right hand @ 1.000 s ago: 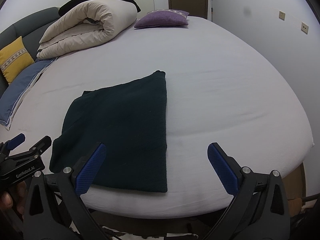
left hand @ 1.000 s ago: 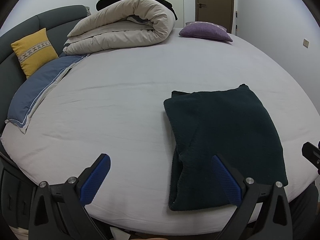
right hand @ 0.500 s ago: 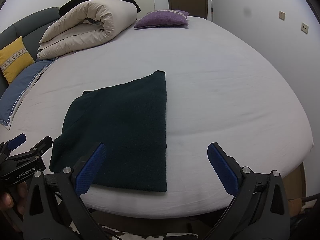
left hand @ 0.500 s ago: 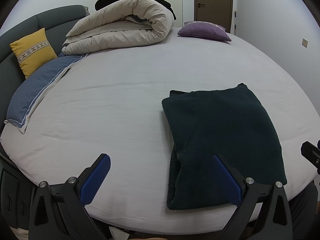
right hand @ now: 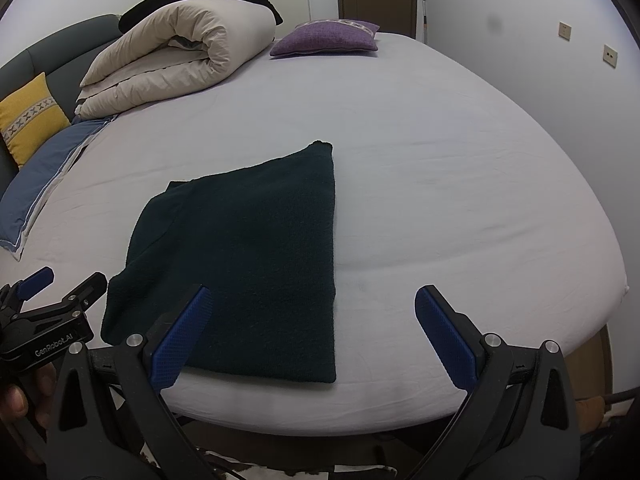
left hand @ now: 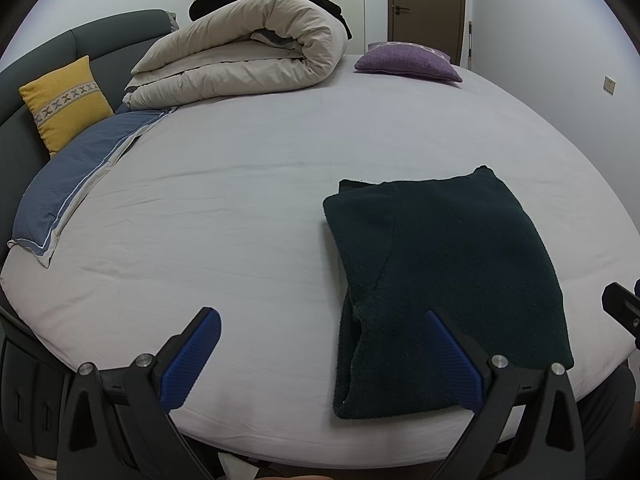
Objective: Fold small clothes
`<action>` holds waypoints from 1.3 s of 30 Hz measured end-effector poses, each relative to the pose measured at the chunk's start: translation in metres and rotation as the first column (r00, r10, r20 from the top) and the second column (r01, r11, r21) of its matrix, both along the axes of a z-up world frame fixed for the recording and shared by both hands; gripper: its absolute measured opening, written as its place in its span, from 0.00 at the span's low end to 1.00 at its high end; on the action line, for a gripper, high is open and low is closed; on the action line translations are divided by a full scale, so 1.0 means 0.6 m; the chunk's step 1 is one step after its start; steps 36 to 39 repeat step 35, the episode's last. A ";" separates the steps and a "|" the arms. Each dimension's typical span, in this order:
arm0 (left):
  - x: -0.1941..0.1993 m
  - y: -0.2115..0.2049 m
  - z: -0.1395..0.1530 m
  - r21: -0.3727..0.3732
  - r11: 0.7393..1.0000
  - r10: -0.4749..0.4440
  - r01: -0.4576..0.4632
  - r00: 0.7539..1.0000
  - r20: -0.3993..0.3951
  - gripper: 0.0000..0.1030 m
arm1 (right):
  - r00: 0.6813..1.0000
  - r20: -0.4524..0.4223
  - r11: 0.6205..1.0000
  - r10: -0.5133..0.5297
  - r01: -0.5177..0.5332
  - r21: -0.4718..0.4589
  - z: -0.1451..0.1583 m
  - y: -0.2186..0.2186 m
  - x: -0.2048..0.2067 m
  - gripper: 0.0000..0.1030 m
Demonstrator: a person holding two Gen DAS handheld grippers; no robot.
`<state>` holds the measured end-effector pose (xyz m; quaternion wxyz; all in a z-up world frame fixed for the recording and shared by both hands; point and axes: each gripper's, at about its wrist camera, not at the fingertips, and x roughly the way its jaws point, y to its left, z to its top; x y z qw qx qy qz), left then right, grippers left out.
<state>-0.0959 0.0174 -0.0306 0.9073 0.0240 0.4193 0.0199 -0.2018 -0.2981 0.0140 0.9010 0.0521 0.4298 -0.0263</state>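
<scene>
A dark green knitted garment (left hand: 444,276) lies folded into a rectangle on the bed's pale sheet (left hand: 240,200), near the front edge. It also shows in the right wrist view (right hand: 248,256). My left gripper (left hand: 320,356) is open and empty, held above the bed's front edge; its right finger (left hand: 452,360) is over the garment's near left corner. My right gripper (right hand: 310,332) is open and empty, its left finger (right hand: 180,340) over the garment's near edge. The left gripper also appears in the right wrist view (right hand: 52,312).
A rolled beige duvet (left hand: 248,60) with a black cloth on top lies at the back. A purple cushion (left hand: 408,60) sits at the back right. A yellow cushion (left hand: 64,100) and a blue pillow (left hand: 76,176) lie on the left by the grey headboard.
Both grippers stay open and nearly still. The left wrist view has shifted slightly; the garment has not moved.
</scene>
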 end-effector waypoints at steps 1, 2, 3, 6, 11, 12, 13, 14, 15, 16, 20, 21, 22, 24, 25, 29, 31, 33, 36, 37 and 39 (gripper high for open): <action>0.001 -0.002 -0.001 0.000 1.000 -0.002 0.002 1.000 0.000 1.00 | 1.000 0.000 1.000 0.000 0.000 0.000 0.000 0.000 0.000 1.00; 0.002 -0.003 -0.002 0.000 1.000 -0.005 0.005 1.000 -0.001 1.00 | 1.000 0.000 1.000 0.001 -0.001 0.002 0.000 0.000 0.000 1.00; 0.003 -0.004 -0.003 0.000 1.000 -0.006 0.006 1.000 -0.002 1.00 | 1.000 0.000 1.000 0.001 -0.001 0.002 0.001 0.000 0.000 1.00; 0.004 -0.006 -0.004 -0.002 1.000 -0.006 0.006 1.000 -0.004 1.00 | 1.000 0.000 1.000 0.000 0.000 0.001 0.000 0.001 -0.001 1.00; 0.002 -0.008 -0.005 -0.003 1.000 -0.006 0.006 1.000 -0.005 1.00 | 1.000 0.000 1.000 -0.001 0.001 0.001 0.000 0.001 -0.001 1.00; 0.001 -0.009 -0.005 -0.003 1.000 -0.005 0.005 1.000 -0.005 1.00 | 1.000 -0.001 1.000 0.000 0.000 0.003 -0.001 0.000 -0.001 1.00; 0.001 -0.009 -0.005 -0.003 1.000 -0.005 0.005 1.000 -0.005 1.00 | 1.000 -0.002 1.000 0.000 0.000 0.004 -0.001 0.000 -0.001 1.00; 0.001 -0.009 -0.005 -0.003 1.000 -0.005 0.005 1.000 -0.006 1.00 | 1.000 0.000 1.000 0.000 0.000 0.003 -0.001 0.001 -0.002 1.00; 0.001 -0.009 -0.005 -0.003 1.000 -0.006 0.006 1.000 -0.006 1.00 | 1.000 0.000 1.000 0.000 0.000 0.002 -0.001 0.000 -0.002 1.00; 0.001 -0.012 -0.005 -0.002 1.000 -0.006 0.006 1.000 -0.005 1.00 | 1.000 -0.001 1.000 0.000 0.000 0.003 -0.001 0.000 -0.002 1.00; 0.002 -0.010 -0.007 -0.005 1.000 -0.006 0.006 1.000 -0.008 1.00 | 1.000 0.000 1.000 0.000 0.000 0.004 -0.001 0.001 -0.002 1.00; 0.002 -0.011 -0.008 -0.005 1.000 -0.007 0.007 1.000 -0.009 1.00 | 1.000 -0.001 1.000 0.000 0.000 0.005 -0.001 0.000 -0.002 1.00; 0.002 -0.014 -0.008 -0.005 1.000 -0.007 0.007 1.000 -0.010 1.00 | 1.000 -0.001 1.000 0.001 -0.001 0.006 0.000 0.001 -0.002 1.00; 0.003 -0.012 -0.009 -0.007 1.000 -0.009 0.008 1.000 -0.012 1.00 | 1.000 -0.001 1.000 0.001 -0.001 0.004 -0.001 0.001 -0.002 1.00; 0.003 -0.011 -0.009 -0.008 1.000 -0.009 0.009 1.000 -0.012 1.00 | 1.000 -0.001 1.000 0.001 -0.001 0.004 0.000 0.001 -0.002 1.00; 0.002 -0.010 -0.010 -0.014 1.000 -0.009 0.009 1.000 -0.015 1.00 | 1.000 0.000 1.000 0.000 0.000 0.005 -0.001 0.001 -0.004 1.00; 0.000 -0.010 -0.009 -0.019 1.000 -0.012 0.012 1.000 -0.009 1.00 | 1.000 -0.001 1.000 0.000 0.000 0.007 -0.002 0.002 -0.004 1.00; 0.001 -0.005 -0.008 -0.017 1.000 -0.013 0.013 1.000 -0.005 1.00 | 1.000 -0.003 1.000 0.001 -0.001 0.012 -0.002 0.002 -0.006 1.00; -0.001 -0.004 -0.007 -0.018 1.000 -0.012 0.012 1.000 -0.004 1.00 | 1.000 -0.001 1.000 0.000 0.000 0.011 -0.002 0.002 -0.008 1.00; -0.001 -0.004 -0.007 -0.018 1.000 -0.012 0.012 1.000 -0.004 1.00 | 1.000 -0.001 1.000 0.000 0.000 0.011 -0.002 0.002 -0.008 1.00; -0.001 -0.004 -0.007 -0.018 1.000 -0.012 0.012 1.000 -0.004 1.00 | 1.000 -0.001 1.000 0.000 0.000 0.011 -0.002 0.002 -0.008 1.00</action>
